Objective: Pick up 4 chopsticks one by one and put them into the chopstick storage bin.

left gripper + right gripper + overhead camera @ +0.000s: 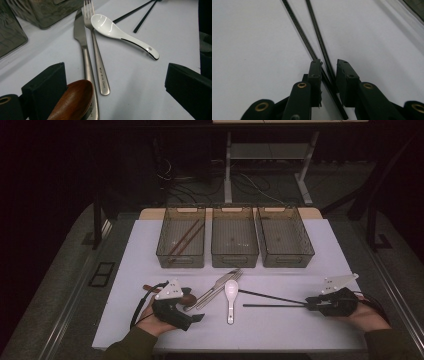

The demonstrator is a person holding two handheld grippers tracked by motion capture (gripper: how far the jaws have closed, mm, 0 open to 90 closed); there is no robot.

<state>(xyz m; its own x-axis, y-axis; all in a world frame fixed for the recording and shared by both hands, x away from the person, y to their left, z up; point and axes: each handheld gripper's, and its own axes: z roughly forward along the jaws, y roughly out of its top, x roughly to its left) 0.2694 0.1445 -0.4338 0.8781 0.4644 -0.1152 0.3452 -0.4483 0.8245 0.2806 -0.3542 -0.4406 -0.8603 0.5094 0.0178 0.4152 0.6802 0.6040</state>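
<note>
Two black chopsticks (272, 301) lie crossed on the white table (300, 335), right of centre. My right gripper (306, 305) is at their near ends. In the right gripper view both chopsticks (318, 35) run between its narrowly parted jaws, and the gripper (329, 63) stands open around them. My left gripper (196, 306) rests open at the left. In its own view this gripper (117, 70) has a brown wooden spoon (75, 102) beside its left jaw. A steel knife (81, 37), a fork (96, 57) and a white ceramic spoon (117, 32) lie ahead of it.
Three dark see-through bins stand in a row at the back: the left bin (180, 262) holds brown chopsticks (185, 239), beside it the middle bin (234, 262) and the right bin (287, 262). Desk legs and cables lie beyond the table.
</note>
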